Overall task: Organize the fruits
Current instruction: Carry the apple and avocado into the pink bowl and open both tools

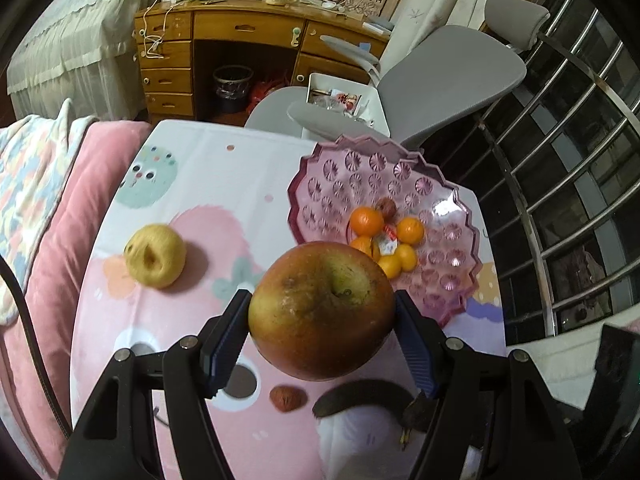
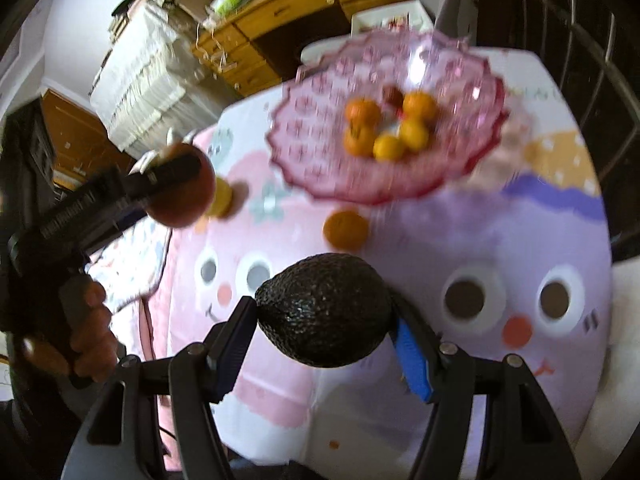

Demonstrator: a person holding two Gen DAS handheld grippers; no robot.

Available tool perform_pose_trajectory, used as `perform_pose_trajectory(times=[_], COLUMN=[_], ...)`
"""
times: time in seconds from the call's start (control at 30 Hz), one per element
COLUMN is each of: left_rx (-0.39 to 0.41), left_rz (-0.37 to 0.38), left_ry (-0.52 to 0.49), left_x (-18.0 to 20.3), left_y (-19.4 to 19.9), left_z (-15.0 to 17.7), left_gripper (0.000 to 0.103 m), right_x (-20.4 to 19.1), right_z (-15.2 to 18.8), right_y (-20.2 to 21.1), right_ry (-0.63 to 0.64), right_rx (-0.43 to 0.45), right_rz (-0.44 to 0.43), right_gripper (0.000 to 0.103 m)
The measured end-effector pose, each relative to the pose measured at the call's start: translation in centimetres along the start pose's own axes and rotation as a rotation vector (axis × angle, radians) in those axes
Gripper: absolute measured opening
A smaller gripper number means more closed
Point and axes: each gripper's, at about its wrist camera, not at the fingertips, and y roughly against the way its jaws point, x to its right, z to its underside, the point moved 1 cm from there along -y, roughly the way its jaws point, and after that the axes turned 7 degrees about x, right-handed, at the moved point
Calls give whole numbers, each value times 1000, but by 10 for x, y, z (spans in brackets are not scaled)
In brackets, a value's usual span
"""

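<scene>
While airborne: round russet apple [image 1: 322, 310], pebbly dark avocado [image 2: 324, 310], both jaw-clamped.

— Where does the dish [image 1: 332, 184] stand?
— On the surface [image 1: 240, 168], far right, with the small oranges [image 1: 410, 230] in it.
— And left of it?
— The pear [image 1: 155, 255] lies well apart. The apple [image 1: 323, 310] hangs above the surface, before the dish; a nut [image 1: 287, 398] lies nearer still.

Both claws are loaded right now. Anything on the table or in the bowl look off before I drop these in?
Mostly fine. The apple in the left claw has brown blemishes. A small wrapped item lies among the oranges in the bowl, not a fruit. A yellow fruit and a walnut-like piece sit loose on the table.
</scene>
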Motion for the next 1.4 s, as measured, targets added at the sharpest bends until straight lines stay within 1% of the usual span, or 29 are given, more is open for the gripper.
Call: perform_pose_trajectory(times=[0.07, 0.23, 0.4, 0.57, 0.8, 1.0, 1.13, 1.2, 1.23, 1.27, 1.3, 1.4], left_rx=[4, 14, -13, -48, -79, -112, -120, -122, -113, -94, -76, -63], left_rz=[3, 1, 2, 14, 19, -4, -15, 1, 12, 17, 20, 18], left_ry=[0, -7, -25, -40, -54, -43, -43, -40, -34, -30, -29, -21], left_x=[3, 9, 16, 23, 30, 31, 34, 34, 34, 34, 34, 32], left_y=[-8, -29, -55, -76, -93, -104, -105, -104, -100, -95, -90, -80], left_z=[-6, -20, -24, -20, -15, -11, -10, -10, -11, -12, -14, -16], left_gripper=[69, 69, 69, 69, 69, 69, 69, 74, 83, 88, 88, 88], right_x=[6, 15, 26, 37, 43, 45, 45, 45, 44, 43, 42, 42], right_z=[-15, -42, -58, -63, -67, -69, -70, -70, -70, -70, -70, -69], right_y=[3, -4, -22, -36, -51, -57, -57, -55, -52, -49, -47, -42], right_ry=[-4, 7, 12, -3, 3, 14, 14, 11, 11, 18, 27, 29], right_rx=[32, 82, 90, 68, 47, 37, 34, 39, 53, 63, 66, 70], right_rz=[-2, 33, 68, 96, 127, 137, 137, 123, 106, 104, 113, 116], right_gripper=[66, 67, 67, 67, 67, 67, 68, 68, 68, 68, 68, 68])
